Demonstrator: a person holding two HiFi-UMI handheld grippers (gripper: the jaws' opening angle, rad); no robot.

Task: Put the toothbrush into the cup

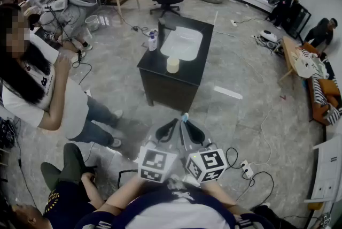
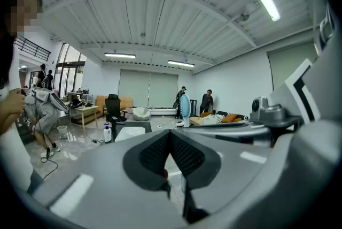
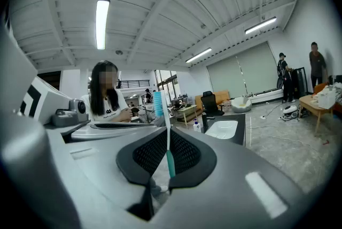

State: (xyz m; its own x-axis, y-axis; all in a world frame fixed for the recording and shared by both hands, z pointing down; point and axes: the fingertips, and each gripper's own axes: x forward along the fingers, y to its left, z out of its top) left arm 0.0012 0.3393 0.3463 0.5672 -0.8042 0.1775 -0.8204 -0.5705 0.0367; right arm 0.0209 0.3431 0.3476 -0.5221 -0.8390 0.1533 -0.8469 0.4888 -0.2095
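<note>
- Your right gripper [image 3: 166, 136]: held close to your body and low in the head view, jaws clamped together on the toothbrush [image 3: 169, 158].
- Toothbrush: stands upright between the right pads, blue bristle head above the jaw tips and teal handle running down between them. The handle's lower end is hidden inside the jaws. In the head view only the bristle tip [image 1: 185, 115] shows.
- Your left gripper [image 2: 170, 135]: just beside the right one, jaws closed together at the tips with nothing held between the pads. The bristle head shows past its jaws on the right.
- Cup [image 1: 172, 65]: pale, upright on the dark table [image 1: 189, 77], well apart from both grippers. You cannot pick it out in either gripper view.
- White basin [image 1: 183, 42]: set into the tabletop behind the cup.
- Bottle [image 1: 153, 40]: stands at the table's left edge, beside the basin.
- Standing person [image 1: 51, 97]: white shirt, left of the table and partly cut off by the frame edge.
- Crouching person [image 1: 67, 190]: lower left, largely cut off.
</note>
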